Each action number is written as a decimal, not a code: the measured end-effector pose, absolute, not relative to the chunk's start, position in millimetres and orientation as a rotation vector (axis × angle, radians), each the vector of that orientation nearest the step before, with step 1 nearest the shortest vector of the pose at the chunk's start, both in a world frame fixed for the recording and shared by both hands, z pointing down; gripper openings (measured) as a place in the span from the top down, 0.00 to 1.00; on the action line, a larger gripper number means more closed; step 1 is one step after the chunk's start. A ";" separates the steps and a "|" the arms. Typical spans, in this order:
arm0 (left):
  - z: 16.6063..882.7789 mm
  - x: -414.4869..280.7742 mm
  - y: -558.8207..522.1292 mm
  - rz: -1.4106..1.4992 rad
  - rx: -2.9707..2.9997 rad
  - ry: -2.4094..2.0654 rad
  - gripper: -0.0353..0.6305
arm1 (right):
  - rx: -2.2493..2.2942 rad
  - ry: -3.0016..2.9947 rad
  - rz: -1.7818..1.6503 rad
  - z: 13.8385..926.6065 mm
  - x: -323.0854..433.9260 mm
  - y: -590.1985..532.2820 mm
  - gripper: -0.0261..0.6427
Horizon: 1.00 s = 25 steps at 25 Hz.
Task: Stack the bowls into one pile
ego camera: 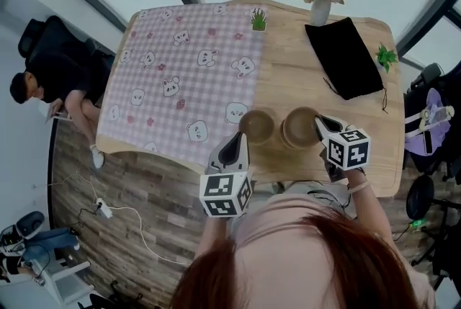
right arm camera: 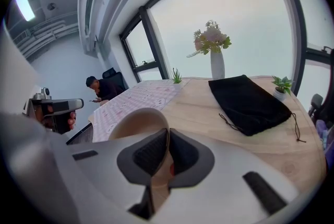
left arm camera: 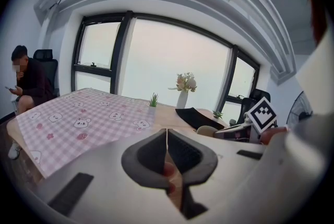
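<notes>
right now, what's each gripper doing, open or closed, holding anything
left gripper: closed on the rim of the left bowl.
right gripper: closed on the rim of the right bowl.

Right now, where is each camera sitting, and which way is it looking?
Head view: on the person's head, facing steeply down at the table; hair, right forearm, left gripper and right gripper show.
Left gripper view: on the left gripper, along jaws shut on the left bowl, toward the windows; the right hand shows.
Right gripper view: on the right gripper, along jaws shut on the right bowl, across the table; the left hand shows.
Both gripper views share the flower vase and black pouch.
</notes>
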<state>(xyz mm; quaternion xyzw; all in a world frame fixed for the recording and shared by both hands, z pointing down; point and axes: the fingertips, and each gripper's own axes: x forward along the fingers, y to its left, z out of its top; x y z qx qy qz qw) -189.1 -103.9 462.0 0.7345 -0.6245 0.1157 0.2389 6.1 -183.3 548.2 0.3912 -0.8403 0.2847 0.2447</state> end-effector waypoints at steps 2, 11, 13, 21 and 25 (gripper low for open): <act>463.2 -192.9 -101.9 0.311 2.000 -1.718 0.93 | 1.038 -2.301 0.770 548.9 -4.1 -183.9 0.94; 468.5 -206.6 -95.6 0.309 1.963 -1.730 0.93 | 0.913 -2.314 0.720 555.6 -45.3 -182.2 0.94; 469.5 -207.6 -95.1 0.309 1.959 -1.732 0.93 | 0.897 -2.317 0.727 557.2 -52.7 -182.5 0.94; 471.6 -209.4 -92.5 0.306 1.941 -1.739 0.93 | 0.824 -2.326 0.731 564.2 -81.0 -179.5 0.94; 473.8 -208.7 -90.7 0.304 1.924 -1.749 0.93 | 0.791 -2.325 0.760 570.3 -92.4 -178.7 0.94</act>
